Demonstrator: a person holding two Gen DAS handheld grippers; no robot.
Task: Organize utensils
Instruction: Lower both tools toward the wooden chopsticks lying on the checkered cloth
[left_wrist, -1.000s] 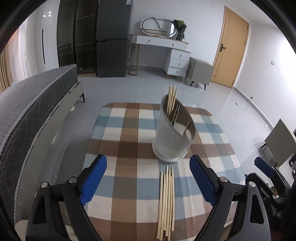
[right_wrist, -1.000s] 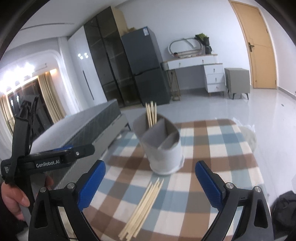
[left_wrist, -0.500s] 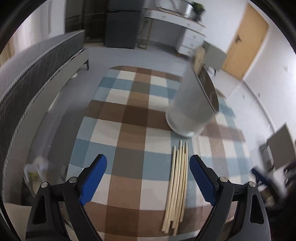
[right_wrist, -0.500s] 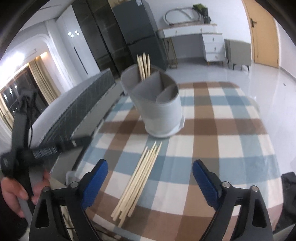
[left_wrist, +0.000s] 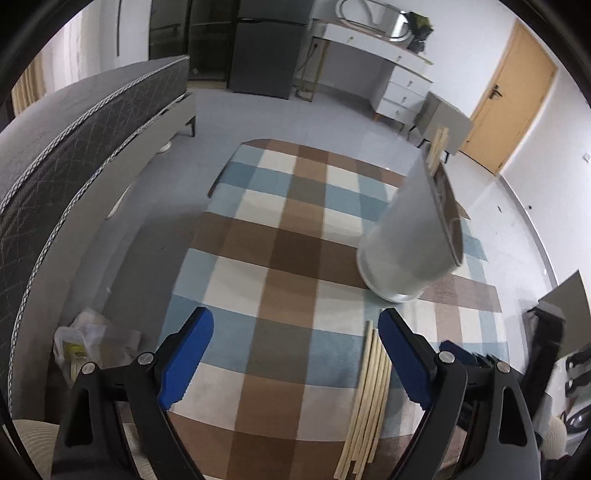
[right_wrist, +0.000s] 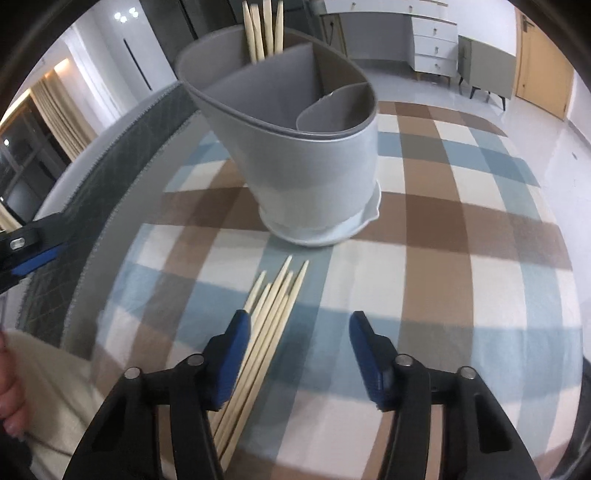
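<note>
Right hand-held gripper (right_wrist: 295, 350): low over the bench (right_wrist: 461, 240), pointed steeply down, jaws closing at about half width. The loose chopsticks (right_wrist: 275, 299) lie partly in the gap, hard against the left pad; the pads do not yet press on them, so nothing is held.

Left hand-held gripper (left_wrist: 295, 354): jaws wide, empty, hovering over bare checked cloth (left_wrist: 291, 236). The same chopsticks (left_wrist: 369, 387) run past its right pad at about 4 o'clock, outside the gap.

The grey holder (right_wrist: 295, 147) stands upright at 12 o'clock from the right hand-held gripper, just beyond the stick tips. Several chopsticks (right_wrist: 264, 26) already stand in its rear compartment; the front one looks empty.

Progress, as judged: partly done. The loose bundle remains to be grasped, lifted and dropped into the holder.
</note>
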